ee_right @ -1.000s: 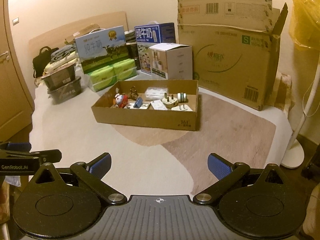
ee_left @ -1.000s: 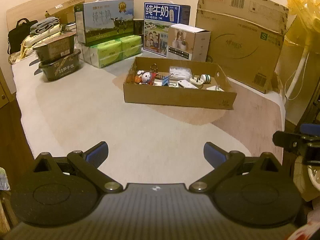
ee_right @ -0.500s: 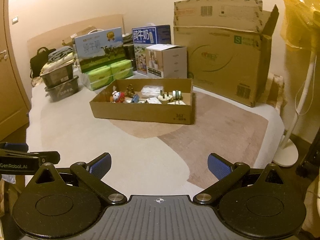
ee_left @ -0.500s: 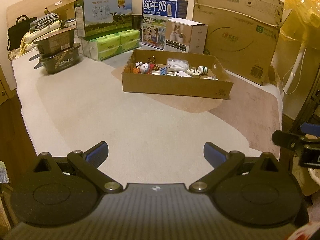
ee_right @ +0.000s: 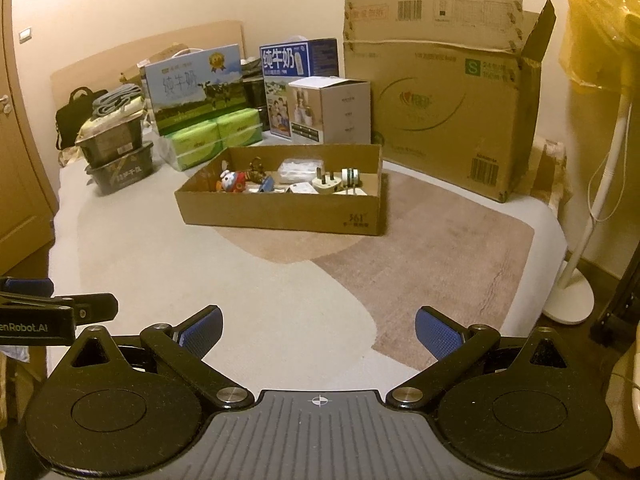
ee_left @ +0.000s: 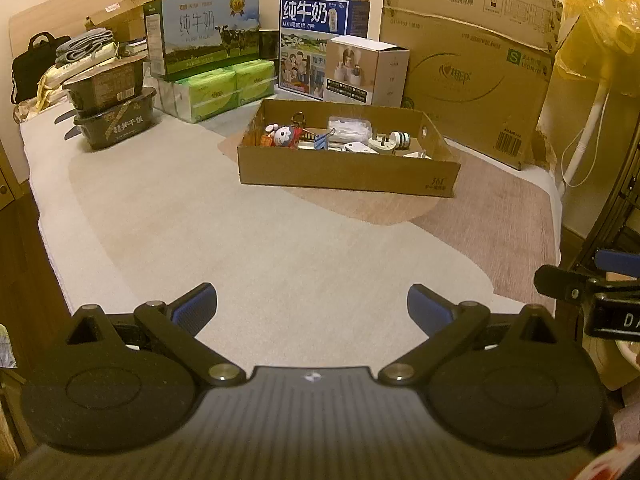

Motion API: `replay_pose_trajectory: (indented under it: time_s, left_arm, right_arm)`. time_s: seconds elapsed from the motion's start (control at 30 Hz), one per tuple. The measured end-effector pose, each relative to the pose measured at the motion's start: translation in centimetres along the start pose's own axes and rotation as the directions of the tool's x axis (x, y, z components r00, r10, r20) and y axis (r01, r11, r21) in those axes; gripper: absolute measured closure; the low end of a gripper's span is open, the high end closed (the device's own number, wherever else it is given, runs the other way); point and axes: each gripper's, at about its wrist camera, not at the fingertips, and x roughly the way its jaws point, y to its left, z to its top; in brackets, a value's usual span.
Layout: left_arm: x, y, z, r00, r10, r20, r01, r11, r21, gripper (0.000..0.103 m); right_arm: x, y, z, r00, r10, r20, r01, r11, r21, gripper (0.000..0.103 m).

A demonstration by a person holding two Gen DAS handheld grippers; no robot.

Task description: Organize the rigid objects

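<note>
A shallow cardboard tray (ee_left: pixel 344 174) (ee_right: pixel 280 212) sits mid-bed on a beige and brown cover. It holds several small rigid items: a red and white toy figure (ee_left: pixel 285 136) (ee_right: pixel 232 180), a white plug adapter (ee_left: pixel 382 143) (ee_right: pixel 326 182), a striped roll (ee_left: pixel 400 139) (ee_right: pixel 351 176), a clear bag (ee_left: pixel 347 128) and a blue clip (ee_left: pixel 322 142). My left gripper (ee_left: pixel 312 306) is open and empty, well short of the tray. My right gripper (ee_right: pixel 318 330) is open and empty, also well back from it.
Behind the tray stand milk cartons (ee_left: pixel 204 32), green tissue packs (ee_left: pixel 224 88), a white box (ee_left: pixel 366 70) and a large cardboard box (ee_left: pixel 468 68). Dark food tubs (ee_left: pixel 114 116) sit left. A white fan stand (ee_right: pixel 572 296) is at right, off the bed.
Both grippers have drawn back from the tray and stayed open; the tray and boxes look smaller and farther than a second ago. Nothing on the bed has moved.
</note>
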Motion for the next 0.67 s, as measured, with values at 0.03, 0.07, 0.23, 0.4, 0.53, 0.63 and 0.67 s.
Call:
replay_pose_trajectory:
  time_s: [0.03,0.07,0.23,0.4,0.53,0.63,0.67]
  left_arm:
    - [-0.01,0.02,0.00,1.000,-0.001,0.000,0.001,1.000,-0.002,0.002]
    - [-0.03,0.00,0.00,1.000,-0.001,0.000,0.001,1.000,-0.002,0.002]
    - [0.00,0.05,-0.01,1.000,-0.003,0.000,0.003,1.000,-0.002,0.002]
    - [0.06,0.17,-0.05,1.000,-0.006,0.000,0.006,1.000,-0.004,0.002]
    - [0.07,0.18,-0.05,1.000,-0.009,0.005,0.009,1.000,-0.001,0.002]
    - [0.06,0.23,-0.05,1.000,-0.009,0.009,0.009,1.000,-0.002,0.002]
    - [0.09,0.27,-0.04,1.000,-0.010,0.008,0.010,1.000,-0.005,0.002]
  right_arm:
    - [0.02,0.01,0.01,1.000,0.001,0.000,-0.001,1.000,0.001,0.001]
    - [0.03,0.05,0.03,1.000,0.000,0.000,0.000,1.000,0.000,0.001]
    - [0.07,0.04,0.04,1.000,-0.001,-0.001,0.001,1.000,-0.001,0.001]
    - [0.04,-0.01,0.04,1.000,0.000,-0.003,0.000,1.000,-0.003,0.001]
    - [0.06,0.03,0.04,1.000,0.000,-0.005,0.000,1.000,-0.001,0.001]
    - [0.10,0.03,0.05,1.000,-0.001,-0.004,0.001,1.000,-0.001,0.001]
    - [0.11,0.02,0.05,1.000,-0.001,-0.004,0.001,1.000,-0.002,0.001]
